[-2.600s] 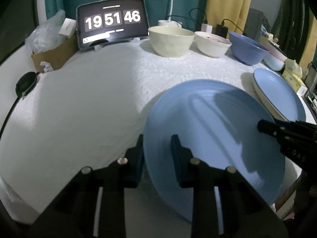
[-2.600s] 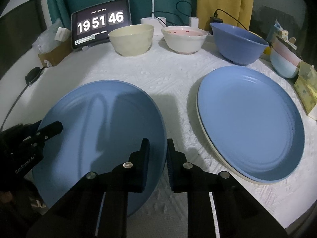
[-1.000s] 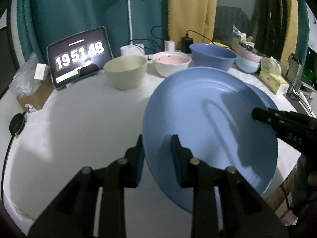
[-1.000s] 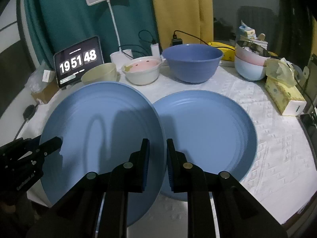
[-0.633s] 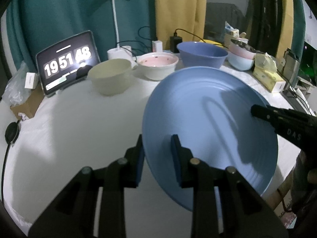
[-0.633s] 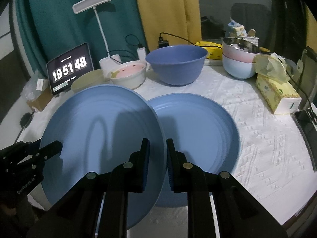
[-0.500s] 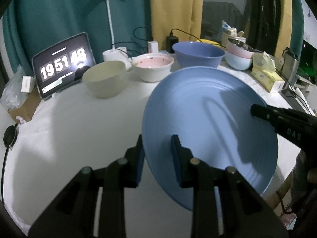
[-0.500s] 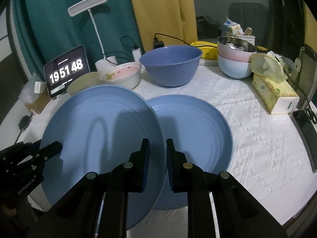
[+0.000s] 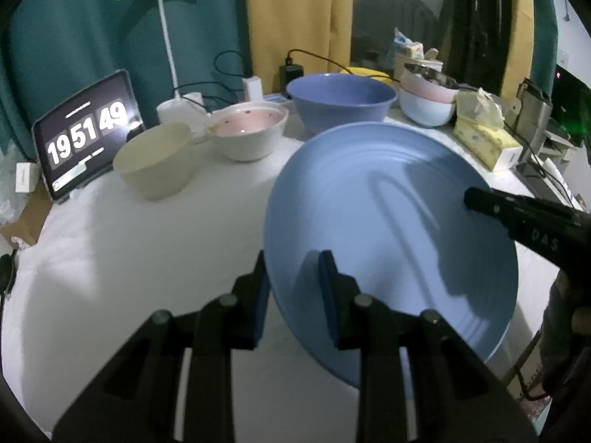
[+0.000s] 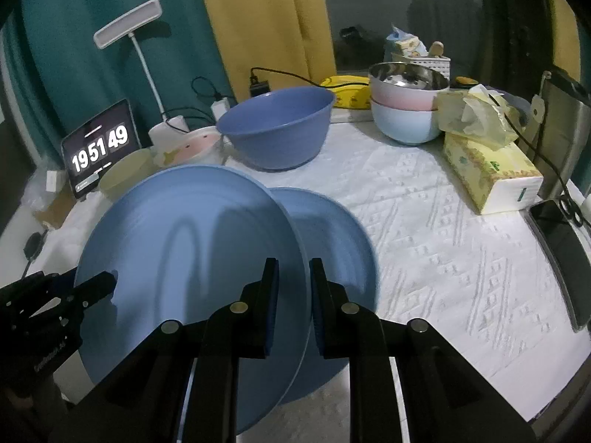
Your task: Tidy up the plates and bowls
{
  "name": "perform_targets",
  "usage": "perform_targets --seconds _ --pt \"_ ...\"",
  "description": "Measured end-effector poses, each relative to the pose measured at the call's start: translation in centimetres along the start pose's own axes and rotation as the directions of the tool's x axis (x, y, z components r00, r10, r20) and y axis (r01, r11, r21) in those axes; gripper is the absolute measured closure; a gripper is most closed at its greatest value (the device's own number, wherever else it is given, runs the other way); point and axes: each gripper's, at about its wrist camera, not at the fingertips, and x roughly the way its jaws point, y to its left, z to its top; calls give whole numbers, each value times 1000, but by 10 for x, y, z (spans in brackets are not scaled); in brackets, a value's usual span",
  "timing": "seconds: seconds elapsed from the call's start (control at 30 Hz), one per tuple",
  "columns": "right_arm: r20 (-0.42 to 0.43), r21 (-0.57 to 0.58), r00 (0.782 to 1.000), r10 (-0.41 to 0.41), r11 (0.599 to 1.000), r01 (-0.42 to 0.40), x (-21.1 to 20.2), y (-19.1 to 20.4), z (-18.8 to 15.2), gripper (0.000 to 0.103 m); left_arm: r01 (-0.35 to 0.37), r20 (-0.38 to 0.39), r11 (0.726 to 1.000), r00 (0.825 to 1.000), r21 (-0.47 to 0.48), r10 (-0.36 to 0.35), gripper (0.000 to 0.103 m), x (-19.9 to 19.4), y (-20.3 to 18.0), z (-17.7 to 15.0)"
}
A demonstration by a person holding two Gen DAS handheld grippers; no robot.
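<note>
My left gripper (image 9: 293, 295) pinches the near left rim of a large blue plate (image 9: 388, 229), one finger under the rim and one on its upper face. My right gripper (image 10: 291, 297) pinches the opposite rim of that same plate (image 10: 184, 251) the same way, so the plate hangs between the two grippers, lifted off the table and tilted. In the left wrist view the right gripper reaches in from the right edge with its tip (image 9: 480, 199) on the plate; in the right wrist view the left gripper (image 10: 88, 288) comes in from the lower left. Just behind and under the held plate's right edge, a second blue plate (image 10: 332, 236) lies flat on the white textured cloth (image 10: 443, 243) near the table's front edge, partly hidden by the held one. Farther back along the table's rear edge stands a row of bowls: a cream bowl (image 9: 155, 164) toward the left, a white bowl with a pink inside (image 9: 251, 134) beside it, and a deep blue bowl (image 10: 275, 133) in the middle. Toward the rear right corner a pink bowl sits nested in a pale blue bowl (image 10: 404, 123). A tissue box (image 10: 491, 177) lies on the right side, and a clock tablet (image 9: 86, 134) leans at the rear left corner.
</note>
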Motion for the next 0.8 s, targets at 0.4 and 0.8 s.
perform_targets --seconds 0.4,0.8 --pt "-16 23 999 -35 999 35 12 -25 8 85 34 -27 999 999 16 -34 76 25 -20 11" --pt "-16 22 997 -76 997 77 23 -36 13 85 28 -54 999 998 29 -26 75 48 -31 18"
